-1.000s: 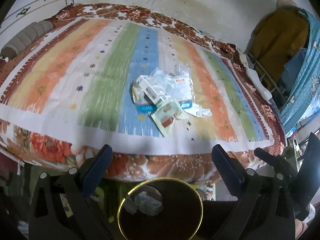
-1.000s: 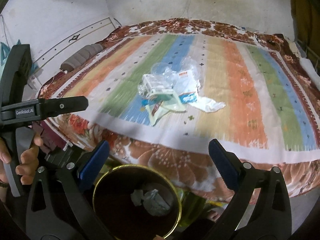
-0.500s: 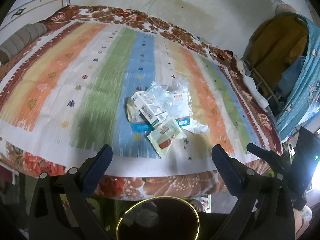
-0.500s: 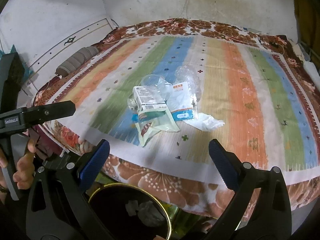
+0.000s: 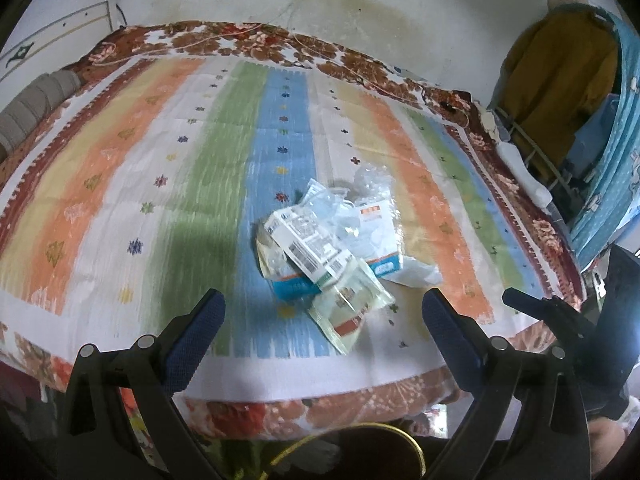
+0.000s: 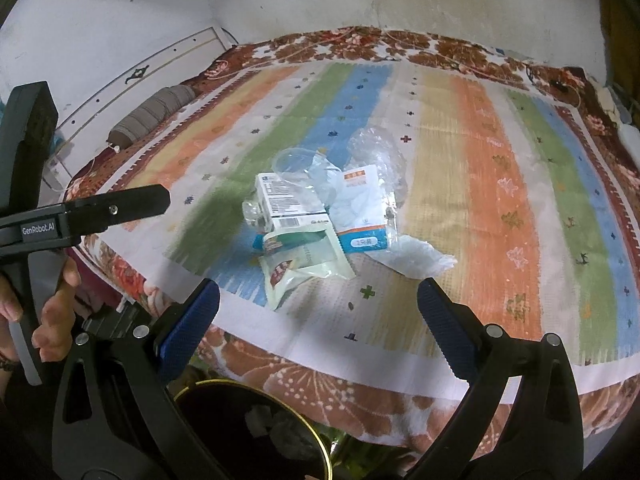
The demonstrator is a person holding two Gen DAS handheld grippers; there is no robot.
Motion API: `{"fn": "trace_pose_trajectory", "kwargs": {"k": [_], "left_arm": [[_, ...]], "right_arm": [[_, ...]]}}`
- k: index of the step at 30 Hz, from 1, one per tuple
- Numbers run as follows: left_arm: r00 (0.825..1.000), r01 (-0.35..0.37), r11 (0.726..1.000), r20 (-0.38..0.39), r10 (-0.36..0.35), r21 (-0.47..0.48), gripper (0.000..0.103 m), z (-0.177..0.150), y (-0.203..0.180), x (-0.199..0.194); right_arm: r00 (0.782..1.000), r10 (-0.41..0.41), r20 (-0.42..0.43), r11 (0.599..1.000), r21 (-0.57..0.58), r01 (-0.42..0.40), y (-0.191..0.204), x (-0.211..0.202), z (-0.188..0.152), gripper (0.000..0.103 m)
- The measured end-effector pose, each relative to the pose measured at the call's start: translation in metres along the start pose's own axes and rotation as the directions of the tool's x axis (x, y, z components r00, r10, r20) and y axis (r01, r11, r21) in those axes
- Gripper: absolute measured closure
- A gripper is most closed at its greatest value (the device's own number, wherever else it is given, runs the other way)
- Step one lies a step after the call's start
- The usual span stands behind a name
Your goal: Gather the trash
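Observation:
A pile of trash lies on the striped bedspread [image 5: 120, 168]: a white carton [image 5: 308, 242], a green-white pouch [image 5: 348, 306], a blue-white packet [image 5: 378, 236], clear plastic wrap [image 5: 370, 182] and a white tissue [image 5: 416, 274]. The right wrist view shows the same carton [image 6: 290, 202], pouch [image 6: 298, 268], packet [image 6: 360, 216] and tissue [image 6: 416, 258]. My left gripper [image 5: 322, 310] is open and empty, just short of the pile. My right gripper [image 6: 318, 302] is open and empty, near the bed's front edge. A dark bin with a gold rim [image 6: 256, 432] stands below, holding crumpled paper.
The bin's rim also shows in the left wrist view [image 5: 360, 452]. A grey rolled cushion [image 6: 154, 114] lies at the bed's far left. Hanging yellow cloth [image 5: 560, 76] and a blue curtain [image 5: 616, 168] stand right of the bed. A cable [image 5: 360, 80] runs along the far edge.
Both grippers have risen and moved forward over the bed's edge toward the pile. The bin has slid toward the bottom of both views. Both stay open.

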State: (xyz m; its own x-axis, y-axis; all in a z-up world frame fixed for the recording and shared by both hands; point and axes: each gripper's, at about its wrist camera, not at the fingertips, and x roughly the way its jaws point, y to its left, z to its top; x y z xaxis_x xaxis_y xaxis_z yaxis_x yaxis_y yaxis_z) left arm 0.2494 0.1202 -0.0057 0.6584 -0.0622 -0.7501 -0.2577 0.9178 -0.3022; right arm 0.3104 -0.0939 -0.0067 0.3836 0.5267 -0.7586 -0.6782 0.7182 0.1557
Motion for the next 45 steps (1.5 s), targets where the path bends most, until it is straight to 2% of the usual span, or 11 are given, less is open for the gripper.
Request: {"fn": "trace_pose_trajectory", "kwargs": {"k": [3,7,12,24,36,40,45], "left_arm": [[1.000,-0.011,1.000,-0.006,0.011,0.006,0.007,0.007,0.002,0.009],[0.999,0.042,0.999,-0.025,-0.042,-0.013,0.007,0.017,0.004,0.018],[0.999,0.032,0.999,-0.030,-0.030,0.039,0.007,0.025,0.000,0.034],[0.999,0.014,0.997,-0.038,-0.011,0.080,0.007,0.051,0.008,0.075],[0.997,0.034,0.998,-0.071,-0.030,0.054,0.007,0.069,0.013,0.109],[0.997,0.021,0.997,-0.078,-0.015,0.074,0.007,0.070,0.013,0.117],[0.995,0.037,0.998,-0.089,-0.033,0.047,0.007,0.074,0.016,0.125]], "right_arm": [[1.000,0.018,-0.006,1.000,0.008,-0.018,-0.005,0.009,0.004,0.009],[0.998,0.066,-0.010,0.998,0.012,-0.066,-0.010,0.021,0.011,0.009],[0.998,0.059,-0.033,0.998,0.018,-0.058,-0.018,0.040,0.018,0.009],[0.996,0.051,-0.067,0.998,0.035,-0.049,-0.041,0.081,0.027,0.010],[0.993,0.047,-0.105,0.999,0.018,-0.046,-0.054,0.115,0.033,0.014],[0.991,0.046,-0.125,0.999,0.019,-0.044,-0.059,0.127,0.034,0.018],[0.987,0.069,-0.143,0.998,0.018,-0.067,-0.061,0.138,0.034,0.022]]}}
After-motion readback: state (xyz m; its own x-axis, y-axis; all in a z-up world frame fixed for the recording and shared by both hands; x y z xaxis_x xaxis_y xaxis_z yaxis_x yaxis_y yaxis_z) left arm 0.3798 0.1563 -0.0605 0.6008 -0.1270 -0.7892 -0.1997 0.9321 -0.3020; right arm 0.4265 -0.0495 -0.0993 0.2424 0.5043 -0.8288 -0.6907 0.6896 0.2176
